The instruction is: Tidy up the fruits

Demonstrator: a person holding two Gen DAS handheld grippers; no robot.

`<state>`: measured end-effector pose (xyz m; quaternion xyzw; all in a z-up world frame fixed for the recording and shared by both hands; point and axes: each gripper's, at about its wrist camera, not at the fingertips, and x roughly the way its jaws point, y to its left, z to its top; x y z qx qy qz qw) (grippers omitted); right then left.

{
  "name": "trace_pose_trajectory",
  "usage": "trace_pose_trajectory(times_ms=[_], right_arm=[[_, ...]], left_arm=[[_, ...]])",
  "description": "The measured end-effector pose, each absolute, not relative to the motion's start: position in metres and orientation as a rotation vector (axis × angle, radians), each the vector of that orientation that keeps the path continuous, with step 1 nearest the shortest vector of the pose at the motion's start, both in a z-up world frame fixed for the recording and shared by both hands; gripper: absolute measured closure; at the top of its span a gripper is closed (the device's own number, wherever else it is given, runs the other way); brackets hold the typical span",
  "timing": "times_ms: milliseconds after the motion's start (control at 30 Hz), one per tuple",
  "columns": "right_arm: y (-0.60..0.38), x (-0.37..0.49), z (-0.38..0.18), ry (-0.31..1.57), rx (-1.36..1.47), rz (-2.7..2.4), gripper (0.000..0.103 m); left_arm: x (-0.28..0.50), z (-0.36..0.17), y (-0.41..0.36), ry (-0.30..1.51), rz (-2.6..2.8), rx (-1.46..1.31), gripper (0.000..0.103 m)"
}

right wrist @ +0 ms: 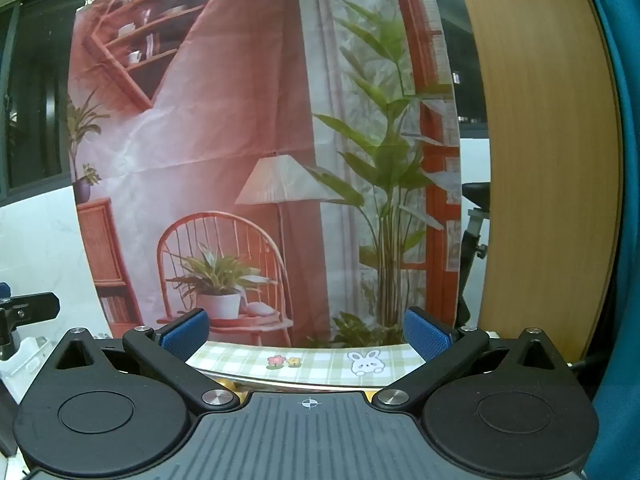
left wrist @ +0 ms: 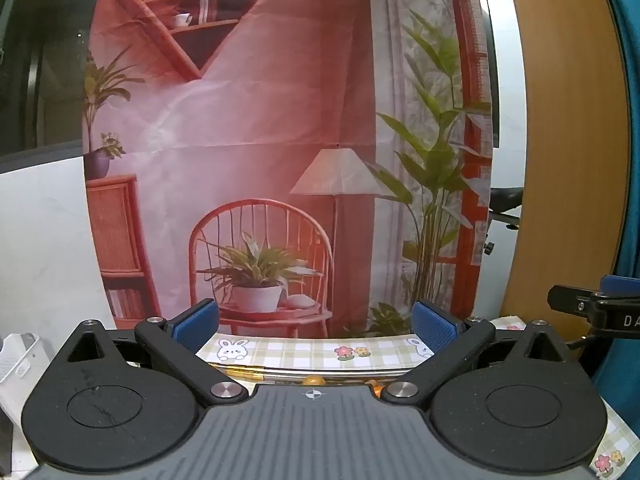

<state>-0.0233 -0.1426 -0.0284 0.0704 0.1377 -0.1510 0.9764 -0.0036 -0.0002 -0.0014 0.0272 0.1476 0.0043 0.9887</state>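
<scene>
My left gripper (left wrist: 316,326) stands wide open with nothing between its blue pads (left wrist: 196,326). My right gripper (right wrist: 306,332) is just as wide open and holds nothing. Both hover over a checked tablecloth (left wrist: 312,352) with rabbit and flower prints, also in the right wrist view as the tablecloth (right wrist: 320,360). A small orange round thing (left wrist: 313,380) peeks out just above the left gripper's body, beside a metal rim (left wrist: 280,373); most of it is hidden. No whole fruit shows. In the left wrist view the right gripper's finger (left wrist: 576,304) enters from the right.
A printed backdrop (left wrist: 280,140) of a pink room with chair, lamp and plants hangs right behind the table. A wooden panel (left wrist: 560,140) and blue fabric (left wrist: 628,160) stand at the right. A white basket (left wrist: 16,356) sits at the left edge.
</scene>
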Motion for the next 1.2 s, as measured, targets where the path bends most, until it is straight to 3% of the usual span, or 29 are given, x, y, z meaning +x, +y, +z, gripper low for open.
trace_pose_trajectory(times_ms=[733, 1200], right_arm=[[-0.143, -0.021, -0.027, 0.284, 0.141, -0.306, 0.000], [-0.157, -0.006, -0.046, 0.329, 0.173, -0.268, 0.000]], left_arm=[[0.007, -0.007, 0.004, 0.337, 0.004, 0.009, 0.000], [0.034, -0.038, 0.022, 0.388, 0.029, -0.047, 0.000]])
